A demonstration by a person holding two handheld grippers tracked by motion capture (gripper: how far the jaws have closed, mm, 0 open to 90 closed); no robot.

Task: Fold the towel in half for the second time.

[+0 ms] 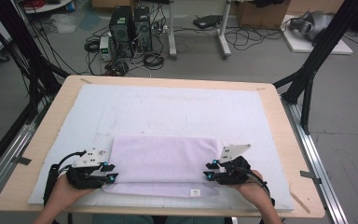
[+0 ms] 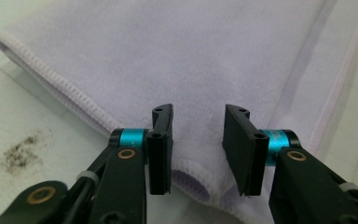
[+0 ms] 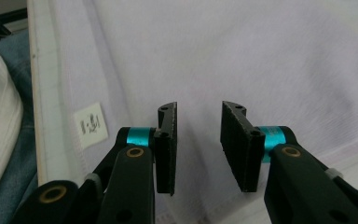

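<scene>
A pale lilac towel (image 1: 163, 163) lies folded on the white mat near the table's front edge, with a small white label (image 1: 195, 192) at its near right. My left gripper (image 1: 111, 171) sits at the towel's left end, held by a hand. In the left gripper view it (image 2: 198, 149) stands open, jaws apart over the towel's hemmed edge (image 2: 74, 100). My right gripper (image 1: 208, 171) is at the towel's right end. In the right gripper view it (image 3: 198, 147) is open above the towel (image 3: 261, 60), the label (image 3: 91, 125) to its left.
A white mat (image 1: 168, 107) covers most of the wooden table (image 1: 279, 116). Black frame posts stand at both sides. Computers and cables (image 1: 130, 32) sit on the floor beyond. A dark smudge (image 2: 21, 151) marks the mat by the left gripper.
</scene>
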